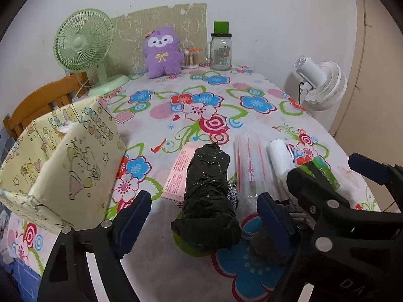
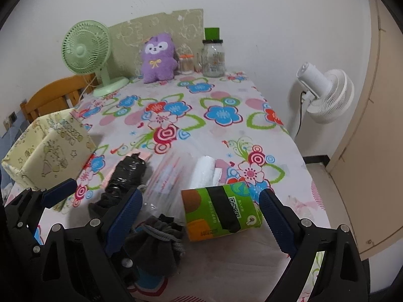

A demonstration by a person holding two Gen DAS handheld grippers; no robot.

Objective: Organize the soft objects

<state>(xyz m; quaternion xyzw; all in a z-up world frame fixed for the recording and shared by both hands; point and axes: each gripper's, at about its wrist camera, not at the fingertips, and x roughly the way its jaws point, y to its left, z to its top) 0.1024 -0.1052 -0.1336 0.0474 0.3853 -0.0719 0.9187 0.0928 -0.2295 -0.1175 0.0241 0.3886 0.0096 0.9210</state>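
Observation:
A black plastic-wrapped bundle [image 1: 206, 196] lies on the flowered tablecloth [image 1: 201, 93]. My left gripper [image 1: 204, 198] is open around its near end, and the pads do not touch it. A grey drawstring pouch [image 2: 153, 241] and a green tissue pack [image 2: 221, 211] lie between the wide-open fingers of my right gripper [image 2: 201, 193], neither of them gripped. A white roll [image 2: 204, 173], a clear red-striped pack [image 1: 252, 168] and a pink pack [image 1: 176, 176] lie just beyond. A yellow fabric box [image 1: 63, 163] stands open at the left.
A purple plush [image 1: 162, 52], a green fan [image 1: 83, 42], a cotton-swab jar [image 1: 192, 59] and a glass jar [image 1: 221, 50] line the far wall. A white fan [image 1: 322, 83] stands off the table's right edge, and a wooden chair [image 1: 42, 100] off its left.

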